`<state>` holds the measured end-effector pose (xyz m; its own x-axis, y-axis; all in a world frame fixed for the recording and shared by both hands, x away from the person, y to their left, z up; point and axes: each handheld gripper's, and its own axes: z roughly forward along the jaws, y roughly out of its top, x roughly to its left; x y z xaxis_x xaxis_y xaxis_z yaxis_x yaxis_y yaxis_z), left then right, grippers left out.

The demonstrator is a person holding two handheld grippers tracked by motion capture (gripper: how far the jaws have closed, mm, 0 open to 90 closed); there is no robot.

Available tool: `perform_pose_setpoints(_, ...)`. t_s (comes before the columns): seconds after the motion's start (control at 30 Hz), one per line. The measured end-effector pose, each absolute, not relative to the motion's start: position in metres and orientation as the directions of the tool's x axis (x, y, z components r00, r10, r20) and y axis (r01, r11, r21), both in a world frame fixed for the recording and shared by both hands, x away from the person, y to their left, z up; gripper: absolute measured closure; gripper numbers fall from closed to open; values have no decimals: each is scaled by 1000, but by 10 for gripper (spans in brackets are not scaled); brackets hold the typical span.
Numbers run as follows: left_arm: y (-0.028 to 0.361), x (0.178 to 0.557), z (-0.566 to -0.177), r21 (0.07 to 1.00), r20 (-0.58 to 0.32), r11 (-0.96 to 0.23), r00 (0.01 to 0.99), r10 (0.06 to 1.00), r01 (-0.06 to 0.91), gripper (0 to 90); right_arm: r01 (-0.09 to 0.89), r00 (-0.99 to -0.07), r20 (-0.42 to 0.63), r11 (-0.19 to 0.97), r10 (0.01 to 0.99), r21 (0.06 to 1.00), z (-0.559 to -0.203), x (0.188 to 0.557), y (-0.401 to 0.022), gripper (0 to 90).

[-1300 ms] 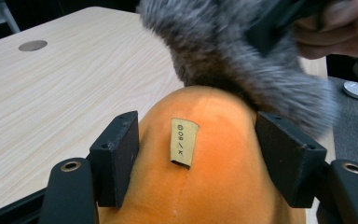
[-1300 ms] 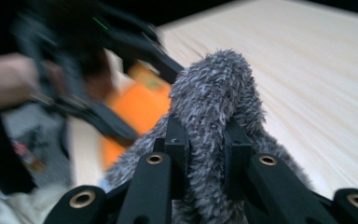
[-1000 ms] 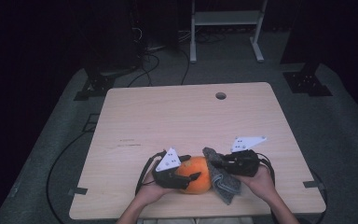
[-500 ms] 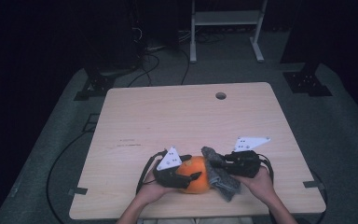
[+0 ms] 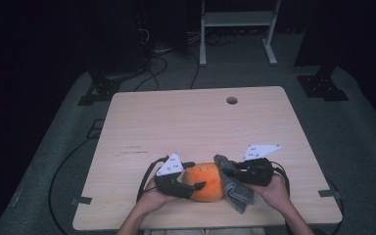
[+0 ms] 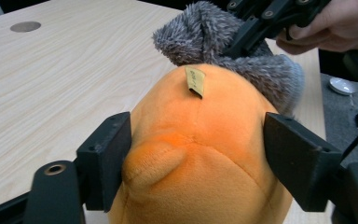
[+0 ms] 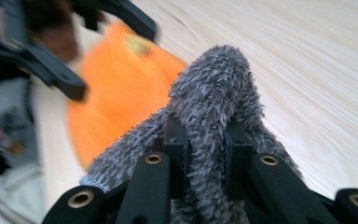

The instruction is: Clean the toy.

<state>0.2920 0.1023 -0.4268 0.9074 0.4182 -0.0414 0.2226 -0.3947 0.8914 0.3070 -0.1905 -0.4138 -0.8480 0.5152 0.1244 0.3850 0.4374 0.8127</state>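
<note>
On the pale wooden table (image 5: 186,122), near its front edge, the round orange plush toy (image 5: 205,182) sits between the jaws of the left gripper (image 5: 196,176). Touching the toy's right side lies the fuzzy grey cloth (image 5: 236,192), 1 fold of it pinched between the jaws of the right gripper (image 5: 228,171). A small round hole (image 5: 232,100) lies near the far edge.

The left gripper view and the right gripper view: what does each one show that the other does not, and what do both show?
Left gripper view alone: the table's round hole and the left gripper with its jaws against both sides of the orange toy.

Right gripper view alone: the right gripper pinching the grey fuzzy cloth between its jaws.

Both: toy, cloth and wooden table.
</note>
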Motion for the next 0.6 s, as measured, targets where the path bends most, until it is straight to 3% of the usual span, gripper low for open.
perform_pose_setpoints(0.07,100,292,-428,889,-38,-400,905,423,225,272,403,-841,151,415,520,816,-413,308,-195,750)
perform_pose_setpoints(0.17,96,293,-429,893,-43,-390,905,423,225,276,359,-879,191,342,437,868,-400,300,-191,746)
perform_pose_setpoints(0.23,96,293,-428,895,-50,-385,909,415,225,267,329,-893,165,357,419,874,-394,295,-182,741)
perform_pose_setpoints(0.43,109,302,-429,874,-138,-376,900,414,307,109,384,-860,179,373,478,845,-410,307,-194,741)
perform_pose_setpoints(0.5,106,305,-436,857,-168,-388,896,411,338,128,411,-843,202,353,499,841,-411,310,-203,741)
perform_pose_setpoints(0.6,101,302,-439,866,-127,-396,901,416,305,209,425,-830,195,365,522,829,-412,313,-209,741)
